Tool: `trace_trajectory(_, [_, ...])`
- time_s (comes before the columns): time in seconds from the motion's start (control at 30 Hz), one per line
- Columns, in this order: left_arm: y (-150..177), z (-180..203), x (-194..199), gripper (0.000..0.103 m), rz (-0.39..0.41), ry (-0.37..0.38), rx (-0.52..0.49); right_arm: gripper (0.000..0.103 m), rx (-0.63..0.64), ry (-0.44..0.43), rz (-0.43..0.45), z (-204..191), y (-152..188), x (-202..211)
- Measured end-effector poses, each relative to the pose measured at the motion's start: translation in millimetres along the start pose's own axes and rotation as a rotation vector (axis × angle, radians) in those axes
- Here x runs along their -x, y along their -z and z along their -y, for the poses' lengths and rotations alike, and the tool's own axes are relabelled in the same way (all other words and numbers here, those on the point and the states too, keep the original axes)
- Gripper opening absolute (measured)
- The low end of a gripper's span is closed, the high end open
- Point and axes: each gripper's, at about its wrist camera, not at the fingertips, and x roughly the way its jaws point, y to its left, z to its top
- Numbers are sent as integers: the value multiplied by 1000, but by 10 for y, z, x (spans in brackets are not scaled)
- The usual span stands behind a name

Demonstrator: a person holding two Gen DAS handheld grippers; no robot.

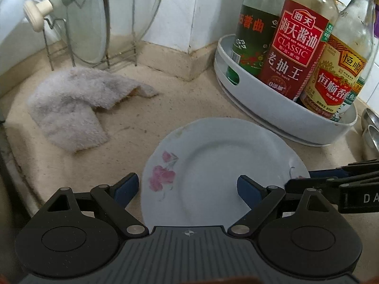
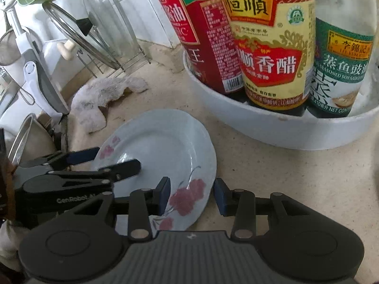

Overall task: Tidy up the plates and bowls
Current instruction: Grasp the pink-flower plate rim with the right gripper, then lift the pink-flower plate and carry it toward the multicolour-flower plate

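A white plate with pink flowers (image 1: 222, 165) lies flat on the beige counter; it also shows in the right wrist view (image 2: 163, 151). My left gripper (image 1: 188, 189) is open, its jaws astride the plate's near left rim, one pad outside the rim and one over the plate. My right gripper (image 2: 191, 197) is open with its jaws on either side of the plate's flowered right rim. The right gripper's fingers (image 1: 331, 179) show at the plate's right edge in the left wrist view. The left gripper's fingers (image 2: 118, 165) show over the plate's left side in the right wrist view.
A white round tray (image 1: 284, 113) with several sauce bottles (image 1: 296, 42) stands behind the plate on the right. A grey cloth (image 1: 78, 104) lies at the left. A wire rack with glass lids (image 1: 87, 23) stands in the back corner. Metal bowls (image 1: 372, 127) sit at the far right.
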Motion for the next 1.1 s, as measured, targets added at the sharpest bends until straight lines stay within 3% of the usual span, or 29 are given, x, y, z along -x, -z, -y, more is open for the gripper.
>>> trace_trajectory(0.23, [20,85,-5,94,-12,7,-12,41,3,-30,1,49,16,21])
trace_trajectory(0.57, [265,409,179,97,-53,47,-69,45,19,26,-42,106,255,272])
trace_trajectory(0.97, [311,603,206,97,-73,-6,-79,43,-18,59,4,162,476,431])
trace_trajectory(1.1, [319,654,233,97,-62,-36,-93,35,13,94,13,123,507,430])
